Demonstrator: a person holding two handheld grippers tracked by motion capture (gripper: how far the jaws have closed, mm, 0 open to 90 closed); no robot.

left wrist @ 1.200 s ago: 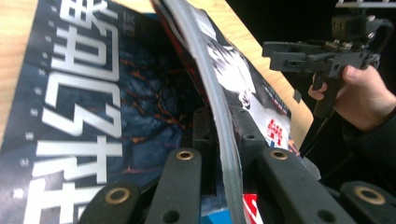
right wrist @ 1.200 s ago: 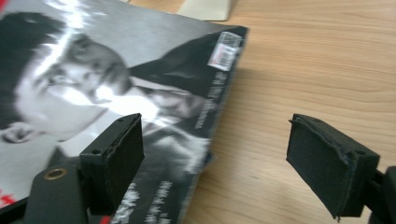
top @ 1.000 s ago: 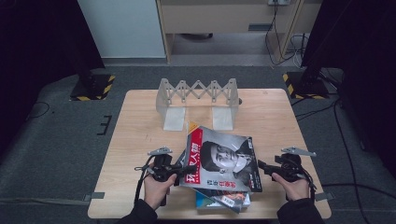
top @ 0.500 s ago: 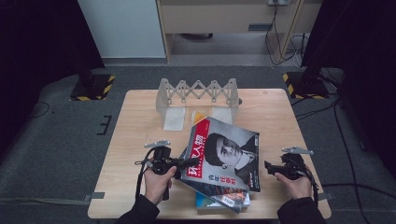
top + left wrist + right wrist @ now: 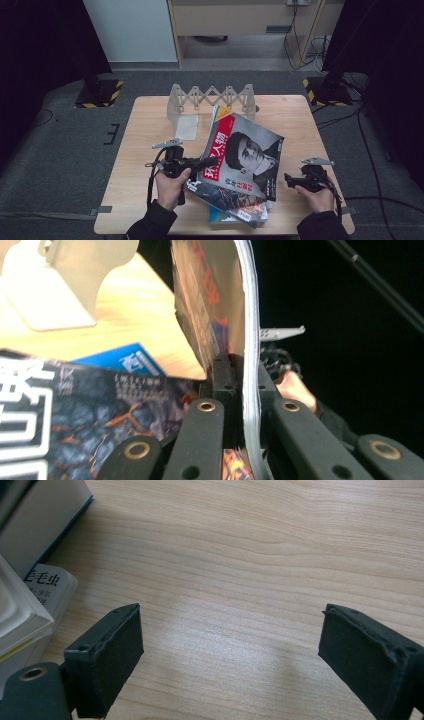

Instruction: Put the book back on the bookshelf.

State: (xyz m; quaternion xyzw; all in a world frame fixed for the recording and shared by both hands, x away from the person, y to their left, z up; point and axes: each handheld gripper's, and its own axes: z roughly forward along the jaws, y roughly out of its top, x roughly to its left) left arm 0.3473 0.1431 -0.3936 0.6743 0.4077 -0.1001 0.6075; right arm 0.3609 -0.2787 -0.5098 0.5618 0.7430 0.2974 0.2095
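Note:
A magazine with a face on its cover (image 5: 245,150) is tilted up above the stack of books and magazines (image 5: 235,207). My left gripper (image 5: 210,161) is shut on its left edge. In the left gripper view the pads (image 5: 223,375) pinch the curved page edge (image 5: 250,330), over a dark magazine (image 5: 75,410) and a blue book (image 5: 125,357). My right gripper (image 5: 289,178) rests on the table to the right of the stack. Its jaws have just been opening and stand open (image 5: 230,645) over bare wood, nothing between them.
A pale folding rack (image 5: 212,97) stands at the table's far edge, with a clear sheet (image 5: 186,126) lying in front of it. Book spines (image 5: 35,515) lie close to the right gripper's left jaw. The wooden table (image 5: 145,125) has bare room left of the stack.
My left gripper has risen with the magazine, which has lifted off the stack and tilted up. The right hand has stayed in place, with its jaws a little wider.

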